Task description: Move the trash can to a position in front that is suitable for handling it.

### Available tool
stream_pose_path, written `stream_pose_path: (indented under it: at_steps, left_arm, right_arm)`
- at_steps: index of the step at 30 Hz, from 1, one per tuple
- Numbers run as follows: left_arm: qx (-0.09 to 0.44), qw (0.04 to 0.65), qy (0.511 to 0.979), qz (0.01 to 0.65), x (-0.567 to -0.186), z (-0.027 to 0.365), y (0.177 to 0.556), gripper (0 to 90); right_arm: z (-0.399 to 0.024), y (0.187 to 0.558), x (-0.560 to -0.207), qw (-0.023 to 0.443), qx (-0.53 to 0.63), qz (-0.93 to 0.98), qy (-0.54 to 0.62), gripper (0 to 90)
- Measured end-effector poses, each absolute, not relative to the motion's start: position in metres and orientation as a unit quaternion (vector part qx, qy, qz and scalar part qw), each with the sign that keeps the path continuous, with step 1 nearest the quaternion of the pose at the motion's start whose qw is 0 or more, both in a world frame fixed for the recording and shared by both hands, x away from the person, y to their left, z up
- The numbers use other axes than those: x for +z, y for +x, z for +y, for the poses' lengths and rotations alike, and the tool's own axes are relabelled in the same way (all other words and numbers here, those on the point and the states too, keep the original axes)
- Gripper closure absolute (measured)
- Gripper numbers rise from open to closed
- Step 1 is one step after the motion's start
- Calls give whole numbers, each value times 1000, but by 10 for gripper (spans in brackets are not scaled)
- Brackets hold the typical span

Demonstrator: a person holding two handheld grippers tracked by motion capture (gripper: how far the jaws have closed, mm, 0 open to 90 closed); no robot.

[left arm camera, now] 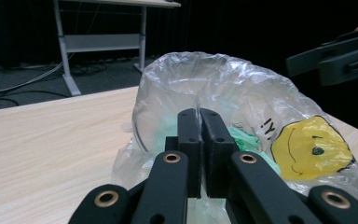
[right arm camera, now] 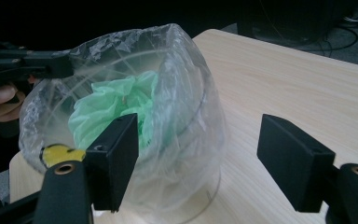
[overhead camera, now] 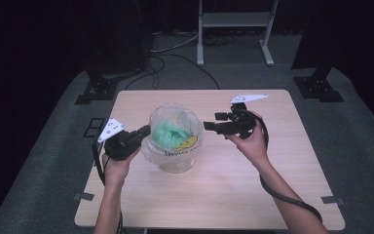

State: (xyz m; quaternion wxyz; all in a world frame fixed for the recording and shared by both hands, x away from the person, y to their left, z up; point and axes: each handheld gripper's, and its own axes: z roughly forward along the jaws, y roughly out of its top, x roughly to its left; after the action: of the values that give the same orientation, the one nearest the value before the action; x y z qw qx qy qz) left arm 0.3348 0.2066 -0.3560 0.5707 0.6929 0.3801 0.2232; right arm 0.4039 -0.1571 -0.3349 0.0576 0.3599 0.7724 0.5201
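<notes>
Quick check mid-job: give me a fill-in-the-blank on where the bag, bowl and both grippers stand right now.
1. The clear bag lines a glass ____.
2. The left gripper is ____ on the bag's edge.
3. The right gripper has its jaws ____, holding nothing.
4. The crumpled thing inside the bag is ____ in colour.

Missing words: bowl; shut; open; green

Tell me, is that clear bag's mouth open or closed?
Open: the clear bag is spread over the container's rim, and green plastic shows inside.
</notes>
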Motion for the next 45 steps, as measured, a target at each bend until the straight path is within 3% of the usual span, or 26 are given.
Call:
stream_pose_path:
  at_steps: [13,15,21,27,45]
  left_arm:
    - [216,588,688,367,-350,206,330,877]
    - [216,590,686,367,-350,206,330,877]
    - [216,594,683,365,-348,207,329,877]
    - [218,600,679,363,-346,206,328,877]
    - [209,604,685,349,-348,190,328,876]
  right_arm:
    - [-123,418,-341,49,505,782,361,293]
    - [-120,420,-342,54,501,784,364,344]
    - [-114,418,-339,86,485,783,380,618]
    - [-113,414,-331,96,480,784,382,784]
    - [-110,405,-320,40,498,786,363,809]
